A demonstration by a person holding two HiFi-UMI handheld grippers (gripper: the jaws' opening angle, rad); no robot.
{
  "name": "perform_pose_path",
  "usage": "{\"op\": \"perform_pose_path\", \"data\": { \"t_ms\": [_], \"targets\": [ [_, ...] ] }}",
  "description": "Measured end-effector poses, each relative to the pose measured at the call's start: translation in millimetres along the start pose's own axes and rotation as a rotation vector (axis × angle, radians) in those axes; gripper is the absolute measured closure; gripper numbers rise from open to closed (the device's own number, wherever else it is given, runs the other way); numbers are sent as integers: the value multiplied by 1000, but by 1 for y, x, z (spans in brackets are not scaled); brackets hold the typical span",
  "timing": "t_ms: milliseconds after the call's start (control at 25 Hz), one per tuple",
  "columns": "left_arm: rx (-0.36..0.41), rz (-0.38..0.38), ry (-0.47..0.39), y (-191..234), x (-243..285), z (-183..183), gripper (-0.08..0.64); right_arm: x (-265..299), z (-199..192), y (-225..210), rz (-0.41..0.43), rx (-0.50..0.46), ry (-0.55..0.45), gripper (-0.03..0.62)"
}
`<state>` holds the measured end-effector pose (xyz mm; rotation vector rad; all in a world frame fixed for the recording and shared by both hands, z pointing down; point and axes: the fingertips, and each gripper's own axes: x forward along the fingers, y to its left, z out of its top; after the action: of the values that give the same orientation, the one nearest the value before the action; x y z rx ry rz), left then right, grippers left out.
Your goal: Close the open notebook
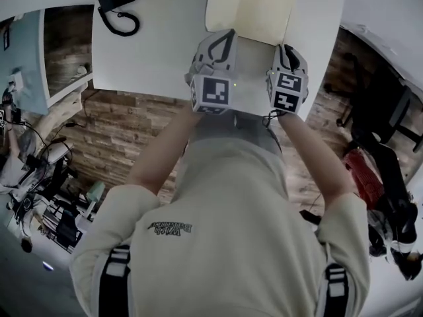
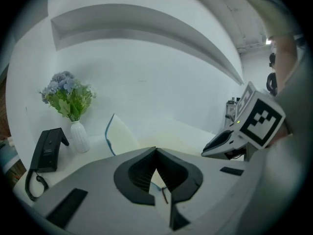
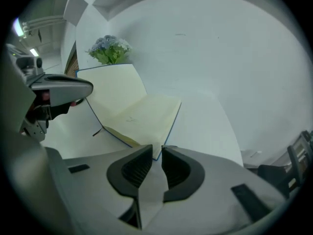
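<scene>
The notebook (image 3: 142,114) lies open on the white worktop (image 1: 158,45), just in front of both grippers. One half lies flat. The other half stands up at a slant. The left gripper (image 2: 156,150) has its jaws closed, tip to tip, and it holds nothing. The right gripper (image 3: 156,150) has its jaws a little apart. The notebook's near corner sits right at that gap, but the pads do not press on it. A phone (image 2: 46,151) and a vase of flowers (image 2: 77,133) stand off to the left.

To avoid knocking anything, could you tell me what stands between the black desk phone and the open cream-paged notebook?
A white vase of blue flowers, as the left gripper view shows.
</scene>
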<state>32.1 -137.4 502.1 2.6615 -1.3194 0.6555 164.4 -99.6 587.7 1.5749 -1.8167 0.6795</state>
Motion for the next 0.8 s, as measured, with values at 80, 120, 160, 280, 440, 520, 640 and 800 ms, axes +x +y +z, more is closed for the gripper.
{"op": "perform_pose_path", "data": {
  "t_ms": [80,120,160,280,440,520,640,800],
  "targets": [
    [25,-9,-71,-6,-14,21,548,-2,3,-3,4,10,-8,531],
    [38,-8,-108,-7,-23,32,548,-5,7,-5,0,13,-20,531],
    [41,-8,-141,-8,-33,43,548,-9,12,-8,-6,12,-39,531],
    [15,2,-187,-4,-54,62,548,-25,47,-11,3,-1,-161,531],
    [-88,86,-210,26,-63,73,548,-53,108,9,82,-27,-318,531],
    [-96,136,-193,43,-68,71,548,-67,136,30,144,-51,-383,531],
    [-101,204,-143,65,-70,60,548,-82,162,70,260,-92,-435,466],
    [-126,256,-85,83,-73,38,548,-77,159,126,362,-188,-413,397]
  ]
}}
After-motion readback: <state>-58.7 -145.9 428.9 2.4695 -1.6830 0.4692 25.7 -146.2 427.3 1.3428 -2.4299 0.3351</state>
